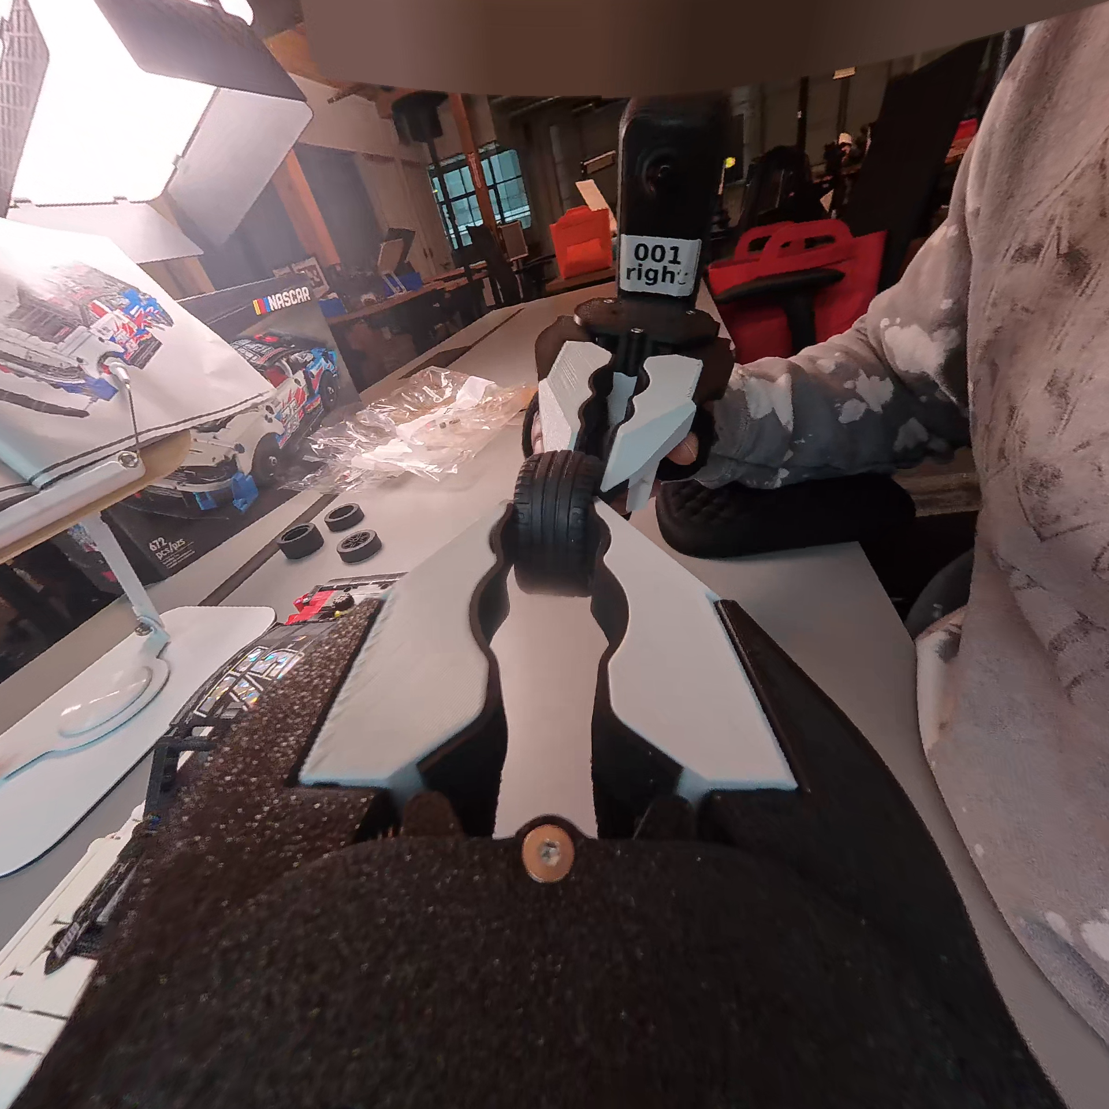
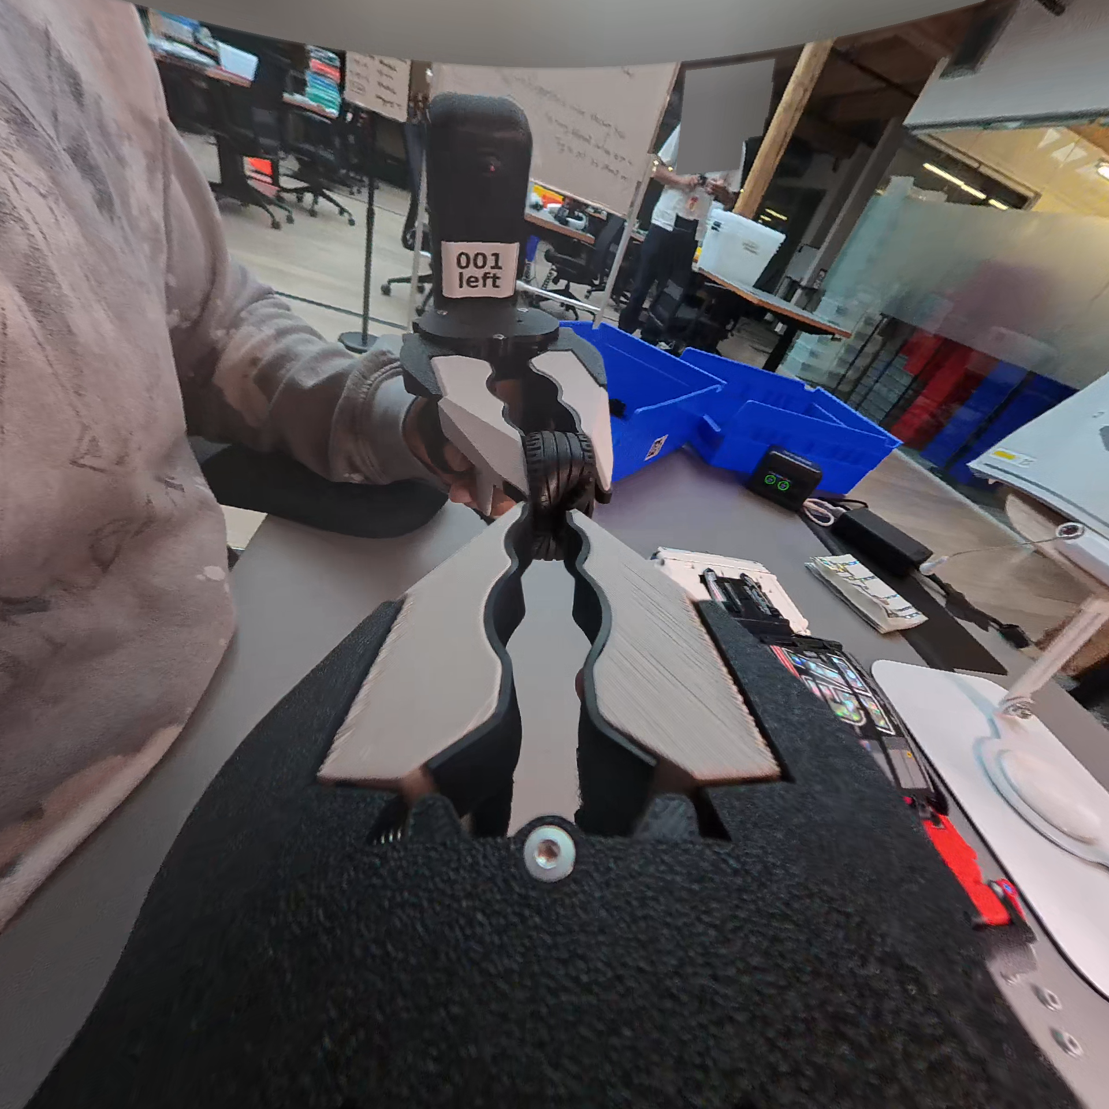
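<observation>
Our left gripper (image 1: 555, 528) clamps a small black ribbed rubber toy tyre (image 1: 555, 519) across its tread, held up clear of the grey tabletop (image 1: 780, 600). Our right gripper (image 2: 547, 528) meets it nose to nose, tips pinched narrow on that tyre's near edge, seemingly to steady it. Both sleeved forearms (image 1: 840, 396) angle inward, meeting mid-air. Three spare wheels (image 1: 336, 531) lie well apart.

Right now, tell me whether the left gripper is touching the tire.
Touching. In the left wrist view the left gripper has both fingertips pressed against the sides of the tire; the right wrist view also shows it clamped.
</observation>
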The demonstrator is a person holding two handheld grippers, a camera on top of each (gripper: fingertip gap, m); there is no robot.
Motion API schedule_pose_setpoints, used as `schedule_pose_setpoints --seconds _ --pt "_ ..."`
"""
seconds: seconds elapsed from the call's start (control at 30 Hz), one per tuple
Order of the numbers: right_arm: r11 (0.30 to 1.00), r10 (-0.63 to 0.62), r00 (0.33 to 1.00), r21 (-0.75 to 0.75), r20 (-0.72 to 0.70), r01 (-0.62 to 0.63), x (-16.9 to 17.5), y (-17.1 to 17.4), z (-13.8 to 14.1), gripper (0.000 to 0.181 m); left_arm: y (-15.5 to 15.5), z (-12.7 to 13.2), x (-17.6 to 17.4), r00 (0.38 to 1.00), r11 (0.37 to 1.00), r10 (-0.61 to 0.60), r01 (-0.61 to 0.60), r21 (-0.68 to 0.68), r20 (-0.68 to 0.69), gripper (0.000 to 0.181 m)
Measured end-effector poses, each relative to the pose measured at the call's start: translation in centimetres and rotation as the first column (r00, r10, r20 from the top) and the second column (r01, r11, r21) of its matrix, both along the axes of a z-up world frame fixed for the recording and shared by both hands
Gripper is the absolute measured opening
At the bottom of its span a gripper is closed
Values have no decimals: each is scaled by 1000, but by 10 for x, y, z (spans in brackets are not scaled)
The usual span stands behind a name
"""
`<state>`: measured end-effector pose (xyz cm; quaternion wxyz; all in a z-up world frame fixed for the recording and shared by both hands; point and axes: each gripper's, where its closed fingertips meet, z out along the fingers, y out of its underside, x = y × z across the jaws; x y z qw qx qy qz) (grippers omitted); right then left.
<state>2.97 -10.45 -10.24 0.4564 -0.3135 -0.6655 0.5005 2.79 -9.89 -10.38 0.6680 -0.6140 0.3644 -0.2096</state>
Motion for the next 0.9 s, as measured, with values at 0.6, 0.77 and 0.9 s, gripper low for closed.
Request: schedule_pose_setpoints --seconds 0.6,0.77,0.9 --pt "904 -157 964 363 -214 228 -2 2 7 0 4 9 -6 999 995 52 -52 80 -1 20" --pt "869 -178 944 405 -278 284 -4 4 9 1 6 12 -8 997 993 71 -72 94 9 21" --pt "855 -184 929 414 -321 313 -3 4 10 5 4 12 -9 997 991 78 -76 108 -12 21"
